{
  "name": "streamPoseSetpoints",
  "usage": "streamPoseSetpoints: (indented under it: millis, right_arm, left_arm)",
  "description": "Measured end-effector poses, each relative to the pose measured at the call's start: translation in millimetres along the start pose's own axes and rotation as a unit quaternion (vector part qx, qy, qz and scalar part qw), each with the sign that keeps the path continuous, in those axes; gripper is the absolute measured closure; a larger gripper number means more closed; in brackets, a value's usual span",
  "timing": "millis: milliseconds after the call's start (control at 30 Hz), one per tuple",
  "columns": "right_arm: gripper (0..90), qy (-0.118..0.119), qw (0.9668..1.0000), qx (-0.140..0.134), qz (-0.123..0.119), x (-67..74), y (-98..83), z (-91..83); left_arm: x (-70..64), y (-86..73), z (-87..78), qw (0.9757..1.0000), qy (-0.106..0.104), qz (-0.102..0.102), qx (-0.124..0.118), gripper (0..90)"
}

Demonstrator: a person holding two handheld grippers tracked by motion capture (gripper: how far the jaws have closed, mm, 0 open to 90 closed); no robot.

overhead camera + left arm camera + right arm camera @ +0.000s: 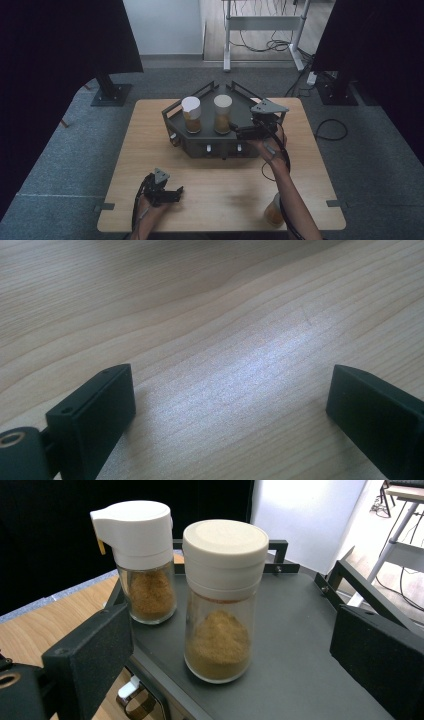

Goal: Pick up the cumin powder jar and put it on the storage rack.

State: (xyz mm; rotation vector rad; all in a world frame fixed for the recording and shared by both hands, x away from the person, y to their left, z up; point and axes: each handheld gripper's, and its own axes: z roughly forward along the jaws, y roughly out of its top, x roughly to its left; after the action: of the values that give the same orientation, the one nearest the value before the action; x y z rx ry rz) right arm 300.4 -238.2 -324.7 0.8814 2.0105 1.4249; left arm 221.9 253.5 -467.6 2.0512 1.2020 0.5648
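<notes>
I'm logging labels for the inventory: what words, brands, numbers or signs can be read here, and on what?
None can be read.
Jar with the spout lid: no label or print.
Jar with the flat lid: no label or print.
Tray: plain dark surface, no marking.
Third jar by the right forearm: too small to tell.

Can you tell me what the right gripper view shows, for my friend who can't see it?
Two glass spice jars of brown powder stand on a dark grey tray. The near jar has a round cream lid; the far jar behind it, to the left, has a white pouring cap. The right gripper holds its black jaws open on either side of the near jar, not touching it.
</notes>
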Motion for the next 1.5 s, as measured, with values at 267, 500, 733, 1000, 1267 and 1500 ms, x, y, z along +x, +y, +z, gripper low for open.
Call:
streamPoseSetpoints:
  millis: [267, 500, 733, 1000, 1267, 1500]
  right_arm:
    - [3.4, -0.006, 1.0000, -0.002, -0.001, -2.1, -6.2, -8.4]
    - [3.8, -0.009, 1.0000, -0.002, -0.002, -3.6, -11.9, -15.1]
    - [4.2, -0.014, 0.9999, 0.000, -0.001, -6.1, -17.5, -22.3]
    - [4.6, -0.014, 0.9999, -0.002, -0.003, -7.1, -22.6, -30.4]
    - [4.6, -0.016, 0.9999, 0.000, -0.001, -8.3, -27.4, -35.1]
    - [4.6, -0.021, 0.9998, 0.003, 0.001, -10.5, -30.8, -40.4]
  left_arm:
    - [-0.1, 0.1, 0.0, 1.0000, 0.000, 0.000, 0.000, 4.9]
    - [-0.2, 0.0, 0.0, 1.0000, 0.000, 0.000, 0.000, 4.9]
    - [-0.3, 0.0, 0.1, 1.0000, 0.001, 0.000, 0.000, 4.9]
    - [-0.5, 0.1, 0.1, 1.0000, 0.001, 0.000, 0.000, 4.9]
    - [-0.5, 0.0, 0.2, 1.0000, 0.001, -0.001, 0.000, 4.9]
    - [-0.5, 0.1, 0.2, 1.0000, 0.001, 0.000, 0.000, 4.8]
